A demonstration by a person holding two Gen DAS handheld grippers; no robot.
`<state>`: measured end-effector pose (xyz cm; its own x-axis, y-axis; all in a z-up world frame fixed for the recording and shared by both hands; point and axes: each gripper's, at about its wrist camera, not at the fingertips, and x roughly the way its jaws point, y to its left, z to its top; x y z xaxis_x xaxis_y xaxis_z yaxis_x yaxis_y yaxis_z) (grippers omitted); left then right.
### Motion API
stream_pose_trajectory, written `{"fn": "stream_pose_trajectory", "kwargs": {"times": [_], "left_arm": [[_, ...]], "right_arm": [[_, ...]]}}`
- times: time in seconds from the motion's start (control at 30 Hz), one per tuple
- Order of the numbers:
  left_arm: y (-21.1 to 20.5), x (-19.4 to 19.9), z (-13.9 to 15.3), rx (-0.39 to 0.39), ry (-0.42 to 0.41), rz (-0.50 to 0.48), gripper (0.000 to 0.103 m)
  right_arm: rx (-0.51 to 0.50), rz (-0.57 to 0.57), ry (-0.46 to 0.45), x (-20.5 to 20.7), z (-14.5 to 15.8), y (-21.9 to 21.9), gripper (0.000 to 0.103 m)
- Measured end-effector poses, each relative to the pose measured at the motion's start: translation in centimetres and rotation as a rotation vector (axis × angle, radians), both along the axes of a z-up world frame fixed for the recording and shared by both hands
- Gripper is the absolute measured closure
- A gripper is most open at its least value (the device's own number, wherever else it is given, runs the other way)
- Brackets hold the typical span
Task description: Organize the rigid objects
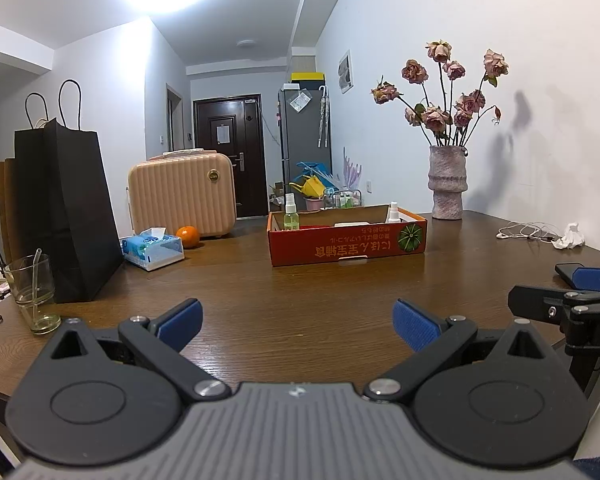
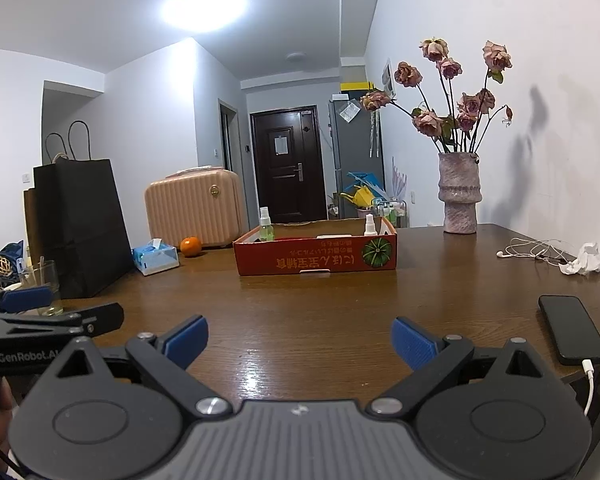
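Note:
A shallow red cardboard box (image 1: 346, 246) (image 2: 316, 258) stands in the middle of the brown table. Inside it stand a green spray bottle (image 1: 290, 213) (image 2: 266, 226) at the left and a white spray bottle (image 1: 393, 213) (image 2: 370, 225) at the right. My left gripper (image 1: 296, 326) is open over the bare table near its front edge, holding nothing. My right gripper (image 2: 298, 342) is open too, also empty, beside the left one. A black phone (image 2: 572, 328) on a white cable lies to the right of the right gripper.
A black paper bag (image 1: 66, 216), a glass with a straw (image 1: 32, 292), a tissue pack (image 1: 153, 249) and an orange (image 1: 188, 237) sit at the left. A vase of dried roses (image 1: 447, 182), earphones (image 2: 528, 252) and a crumpled tissue (image 2: 586, 264) sit at the right. A pink suitcase (image 1: 182, 196) stands behind.

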<state>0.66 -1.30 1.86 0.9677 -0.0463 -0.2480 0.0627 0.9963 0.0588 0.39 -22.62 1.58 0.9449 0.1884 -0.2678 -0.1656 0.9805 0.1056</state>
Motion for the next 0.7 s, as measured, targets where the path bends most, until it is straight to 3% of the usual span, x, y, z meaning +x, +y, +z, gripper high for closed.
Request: {"fn": "stream_pose_trajectory", "kwargs": {"times": [0.7], "left_arm": [[0.00,-0.08,0.04,-0.001,-0.006,0.001,0.000]], "right_arm": [[0.000,0.004,0.002,-0.06,-0.15,0.15,0.004]]}}
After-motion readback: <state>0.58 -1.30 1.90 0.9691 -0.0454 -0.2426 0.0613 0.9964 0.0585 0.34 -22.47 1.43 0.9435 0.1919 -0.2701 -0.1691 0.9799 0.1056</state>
